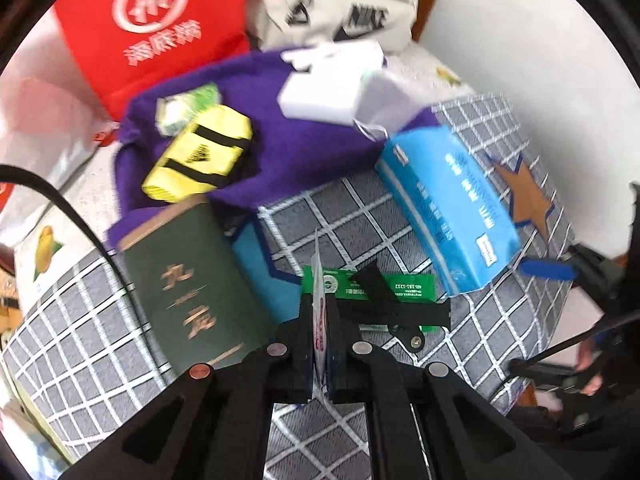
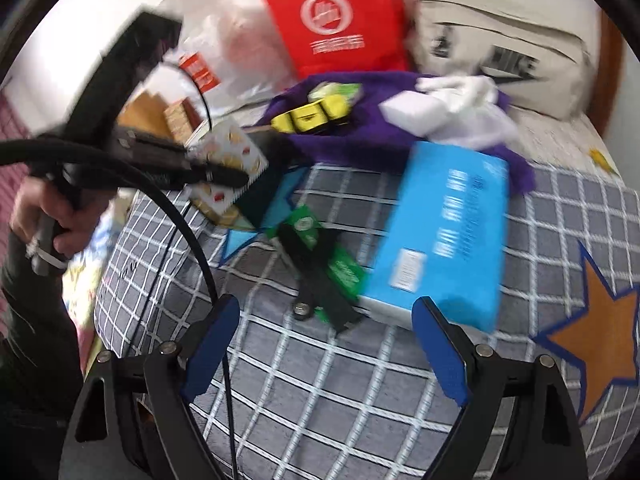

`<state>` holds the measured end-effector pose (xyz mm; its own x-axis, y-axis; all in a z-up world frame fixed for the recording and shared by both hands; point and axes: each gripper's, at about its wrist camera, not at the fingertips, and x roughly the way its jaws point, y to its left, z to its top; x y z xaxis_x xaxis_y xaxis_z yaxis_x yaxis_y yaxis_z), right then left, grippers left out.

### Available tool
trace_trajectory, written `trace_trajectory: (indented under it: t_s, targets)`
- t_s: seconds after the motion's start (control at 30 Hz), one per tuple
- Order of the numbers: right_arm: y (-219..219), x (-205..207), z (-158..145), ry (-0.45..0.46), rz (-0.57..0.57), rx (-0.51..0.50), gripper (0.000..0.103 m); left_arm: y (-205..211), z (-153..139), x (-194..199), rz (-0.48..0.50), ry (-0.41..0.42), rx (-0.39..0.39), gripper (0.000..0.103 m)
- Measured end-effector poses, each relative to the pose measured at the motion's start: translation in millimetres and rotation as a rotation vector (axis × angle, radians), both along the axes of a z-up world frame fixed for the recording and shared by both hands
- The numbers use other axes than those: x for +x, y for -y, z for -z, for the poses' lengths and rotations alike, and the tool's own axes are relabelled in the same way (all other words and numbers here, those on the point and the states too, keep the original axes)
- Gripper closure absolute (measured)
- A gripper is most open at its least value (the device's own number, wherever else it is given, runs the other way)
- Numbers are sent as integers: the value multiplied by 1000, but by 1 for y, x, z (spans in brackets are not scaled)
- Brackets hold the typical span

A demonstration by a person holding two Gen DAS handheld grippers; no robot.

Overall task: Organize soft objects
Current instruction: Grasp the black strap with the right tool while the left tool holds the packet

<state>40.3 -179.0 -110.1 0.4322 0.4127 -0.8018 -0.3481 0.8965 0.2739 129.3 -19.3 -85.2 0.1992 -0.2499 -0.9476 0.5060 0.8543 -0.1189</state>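
My left gripper (image 1: 320, 304) is shut on a thin white packet (image 1: 319, 272), seen edge-on between its pads. In the right wrist view that packet (image 2: 230, 160) shows printed food pictures and hangs above the left end of a grey checked cushion (image 2: 320, 380). My right gripper (image 2: 326, 304) stands open over the cushion with nothing between its fingers. A blue tissue pack (image 2: 440, 240) lies just beyond its right finger. A green packet (image 2: 344, 272) crossed by a black strap (image 2: 320, 280) lies between the two grippers.
A dark green box (image 1: 188, 280) leans at the cushion's left. Behind, a purple cloth (image 1: 288, 152) carries a yellow pouch (image 1: 200, 156) and white items (image 1: 320, 92). A red bag (image 1: 152, 20) and a beige bag (image 1: 340, 0) stand at the back.
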Motion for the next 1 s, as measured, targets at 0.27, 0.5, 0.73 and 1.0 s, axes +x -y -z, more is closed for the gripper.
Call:
trace_trajectory:
  t_s: [0.27, 0.5, 0.73, 1.0]
  targets:
    - [-66, 22, 24, -36, -182, -110, 41, -47, -33, -12, -99, 80, -42, 98]
    - [-91, 50, 57, -101, -230, -292, 57, -85, -34, -21, -157, 104, -62, 98]
    - [-100, 61, 71, -91, -233, -419, 59, -107, -27, -22, -190, 102, -96, 98]
    - [-94, 57, 58, -143, -259, -311, 80, -115, -21, -22, -187, 105, -121, 98]
